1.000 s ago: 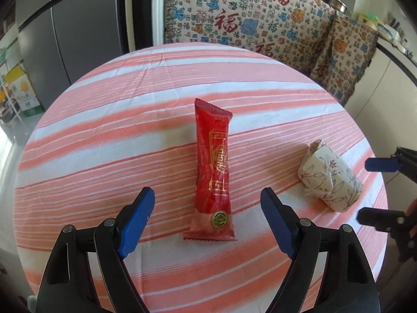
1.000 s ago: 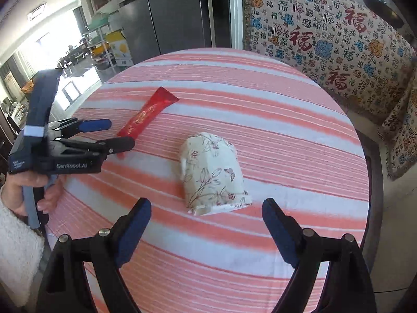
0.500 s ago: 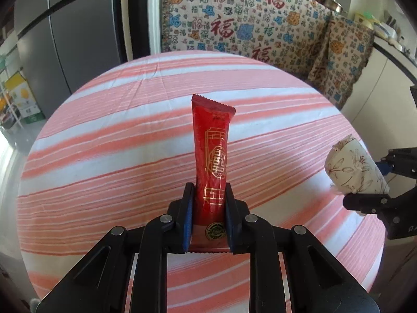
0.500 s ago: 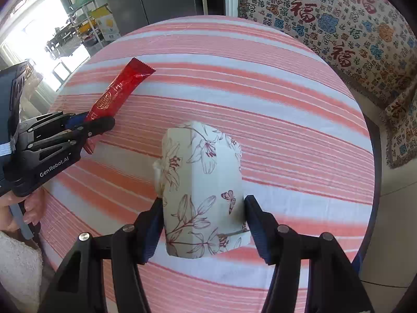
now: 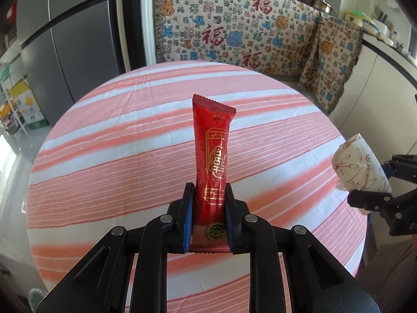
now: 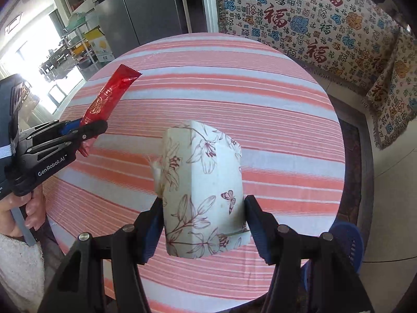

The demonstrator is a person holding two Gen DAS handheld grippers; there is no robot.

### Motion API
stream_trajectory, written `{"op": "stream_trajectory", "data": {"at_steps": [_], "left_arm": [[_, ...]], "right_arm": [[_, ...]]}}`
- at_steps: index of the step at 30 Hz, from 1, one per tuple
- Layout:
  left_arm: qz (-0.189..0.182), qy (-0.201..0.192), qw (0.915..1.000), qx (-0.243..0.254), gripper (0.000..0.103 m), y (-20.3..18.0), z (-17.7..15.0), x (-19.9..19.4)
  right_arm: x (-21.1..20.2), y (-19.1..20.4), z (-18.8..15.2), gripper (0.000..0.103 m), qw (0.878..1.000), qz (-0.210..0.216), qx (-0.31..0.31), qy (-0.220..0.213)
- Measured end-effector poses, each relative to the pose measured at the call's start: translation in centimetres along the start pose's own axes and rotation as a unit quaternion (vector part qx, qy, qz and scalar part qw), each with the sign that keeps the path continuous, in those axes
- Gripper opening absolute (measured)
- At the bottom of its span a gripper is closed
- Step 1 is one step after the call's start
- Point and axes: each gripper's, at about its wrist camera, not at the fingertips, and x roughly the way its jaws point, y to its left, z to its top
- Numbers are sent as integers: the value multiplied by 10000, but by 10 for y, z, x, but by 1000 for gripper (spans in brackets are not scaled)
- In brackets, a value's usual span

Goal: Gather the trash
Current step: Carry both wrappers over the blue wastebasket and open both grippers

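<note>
We hold one hand-held gripper in each hand over a round tabletop with a pink and white striped cloth.

Our left hand-held gripper is clenched on a long red shiny snack wrapper with gold marks. Its blue pads squeeze the wrapper near the bottom end, and the rest of the wrapper sticks up and away from us — its zigzag top edge is the far end. In the right wrist view the same wrapper pokes out of the left hand-held gripper above the striped cloth, not lying on it. A hand with a fuzzy white sleeve holds that tool's handle.

Our right hand-held gripper is grasping a crumpled white paper cup with purple flowers and a butterfly printed on it. The blue pads press on both sides of the cup near its lower end, and the cup looks bent with a sharp fold down its front. In the left wrist view the cup shows at the right edge — held between dark fingers.

Behind the tabletop hangs a patterned cloth with red signs, and a grey fridge stands to the left.
</note>
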Motion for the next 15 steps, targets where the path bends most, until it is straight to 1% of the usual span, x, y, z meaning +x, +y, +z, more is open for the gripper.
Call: {"op": "stream_trajectory", "data": {"at_steps": [4,10,12,15], "left_arm": [[-18,6,10000,81,20,-9,-6,-8],[-117,-28,9998,129,20,-22,-8,-17],[-233,-23,9996,126,20,-29,-7,-20],[-558,2,9983,189,20,-50,-6,-26]], "right_arm": [[-7,-8,-8,61,9999,-11,125,-67],[-14,-17,-18,61,9997,-24,186,-135],[-18,-21,-21,61,9996,-36,212,-176],[-27,-33,-26,61,9991,-57,323,-276]]}}
